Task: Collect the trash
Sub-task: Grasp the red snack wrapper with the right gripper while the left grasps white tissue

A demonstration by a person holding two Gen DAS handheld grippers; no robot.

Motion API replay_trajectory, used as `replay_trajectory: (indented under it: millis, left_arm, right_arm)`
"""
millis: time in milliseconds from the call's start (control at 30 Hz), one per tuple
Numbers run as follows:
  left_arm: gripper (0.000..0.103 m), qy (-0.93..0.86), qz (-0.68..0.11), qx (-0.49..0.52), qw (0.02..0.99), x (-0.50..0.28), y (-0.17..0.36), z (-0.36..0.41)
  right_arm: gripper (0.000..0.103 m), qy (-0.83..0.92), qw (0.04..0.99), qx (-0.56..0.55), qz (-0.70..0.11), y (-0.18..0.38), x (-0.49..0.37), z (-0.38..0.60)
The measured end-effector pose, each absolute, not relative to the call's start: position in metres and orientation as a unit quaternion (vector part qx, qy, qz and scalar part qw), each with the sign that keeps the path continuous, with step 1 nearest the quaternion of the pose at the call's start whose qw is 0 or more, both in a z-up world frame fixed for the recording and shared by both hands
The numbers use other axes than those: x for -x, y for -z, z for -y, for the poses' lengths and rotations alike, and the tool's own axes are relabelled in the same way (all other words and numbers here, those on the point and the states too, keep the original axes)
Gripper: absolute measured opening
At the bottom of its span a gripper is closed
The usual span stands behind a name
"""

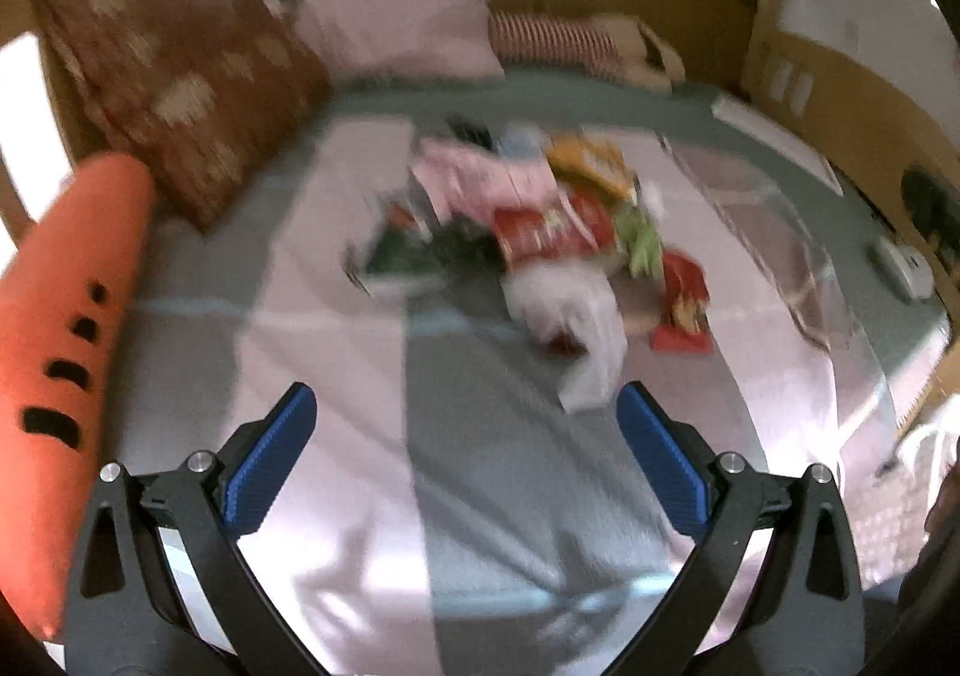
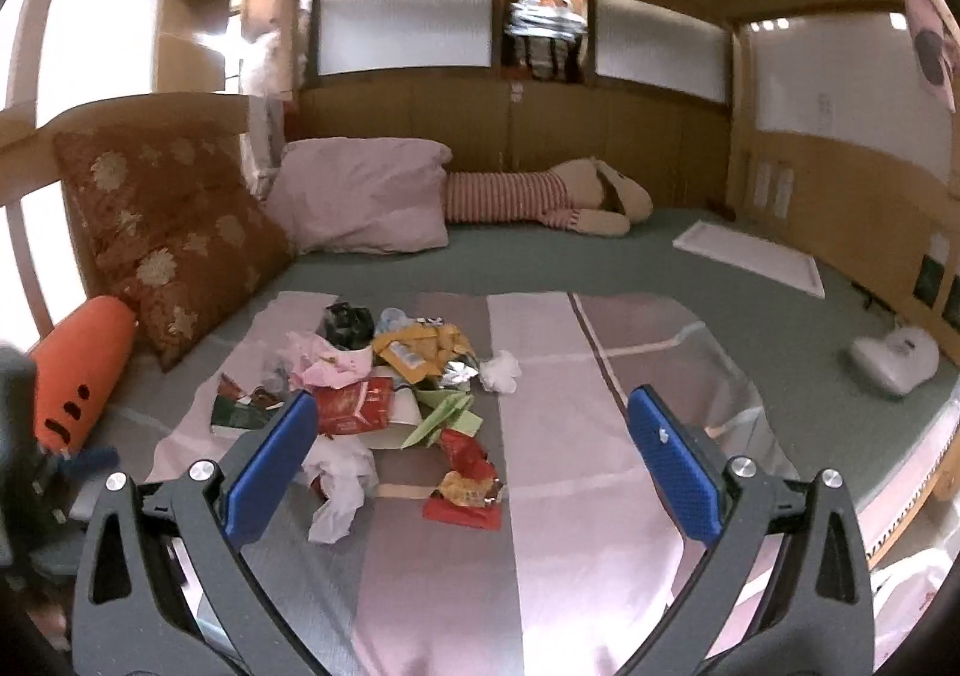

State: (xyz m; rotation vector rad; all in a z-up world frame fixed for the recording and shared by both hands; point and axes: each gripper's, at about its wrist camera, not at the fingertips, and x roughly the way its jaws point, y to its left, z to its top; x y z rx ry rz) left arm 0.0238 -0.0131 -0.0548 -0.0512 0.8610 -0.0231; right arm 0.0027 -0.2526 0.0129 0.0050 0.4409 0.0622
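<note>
A pile of trash (image 2: 396, 394) lies on a striped pink and grey sheet (image 2: 570, 466) on the bed: red, yellow, green and pink wrappers and crumpled white tissue (image 2: 339, 487). A white paper ball (image 2: 501, 371) sits at its right edge. In the blurred left wrist view the same pile (image 1: 528, 232) lies ahead. My left gripper (image 1: 465, 412) is open and empty, short of the pile. My right gripper (image 2: 474, 418) is open and empty, above the pile's near side.
An orange carrot cushion (image 2: 81, 370), a brown flowered pillow (image 2: 162, 232) and a pink pillow (image 2: 366, 196) stand along the left and back. A striped plush toy (image 2: 540, 196) lies at the back. A white flat board (image 2: 750, 256) and a white device (image 2: 894, 361) lie right.
</note>
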Motion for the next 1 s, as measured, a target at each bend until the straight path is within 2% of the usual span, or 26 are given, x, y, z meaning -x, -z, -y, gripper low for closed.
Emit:
replay_trajectory:
  millis: [100, 367, 633, 733, 767, 800, 833, 867, 900, 967, 1000]
  left_arm:
    - [0.100, 0.024, -0.460, -0.003, 0.888, -0.039, 0.070, 0.032]
    - [0.100, 0.030, -0.471, -0.022, 0.881, -0.081, 0.081, 0.069]
    - [0.100, 0.023, -0.490, -0.024, 0.871, -0.130, 0.105, 0.087]
    - [0.100, 0.020, -0.497, -0.021, 0.867, -0.142, 0.115, 0.085]
    - [0.094, 0.024, -0.497, -0.014, 0.867, -0.144, 0.117, 0.082]
    - [0.069, 0.026, -0.498, -0.005, 0.867, -0.145, 0.118, 0.077]
    - [0.053, 0.032, -0.509, 0.006, 0.860, -0.147, 0.121, 0.072]
    - [0.029, 0.040, -0.520, 0.018, 0.853, -0.147, 0.121, 0.068]
    - [0.023, 0.046, -0.521, 0.027, 0.852, -0.145, 0.118, 0.063]
    - [0.017, 0.058, -0.504, 0.037, 0.861, -0.135, 0.098, 0.054]
    - [0.015, 0.060, -0.493, 0.037, 0.867, -0.129, 0.088, 0.050]
  right_arm:
    - [0.101, -0.030, 0.973, -0.022, -0.227, -0.017, -0.017, 0.262]
    - [0.100, -0.029, 0.960, -0.061, -0.272, -0.011, -0.081, 0.284]
    - [0.099, -0.040, 0.933, -0.061, -0.352, 0.038, -0.151, 0.287]
    - [0.094, -0.067, 0.914, -0.040, -0.398, 0.062, -0.162, 0.274]
    - [0.093, -0.079, 0.907, -0.034, -0.412, 0.068, -0.163, 0.269]
    - [0.092, -0.088, 0.902, -0.027, -0.422, 0.074, -0.164, 0.264]
    - [0.092, -0.090, 0.897, -0.017, -0.432, 0.080, -0.164, 0.260]
    - [0.091, -0.093, 0.893, -0.010, -0.440, 0.086, -0.164, 0.257]
    - [0.089, -0.094, 0.890, -0.008, -0.446, 0.092, -0.165, 0.256]
    - [0.086, -0.098, 0.881, -0.011, -0.463, 0.106, -0.171, 0.255]
    - [0.082, -0.100, 0.877, -0.011, -0.470, 0.114, -0.174, 0.253]
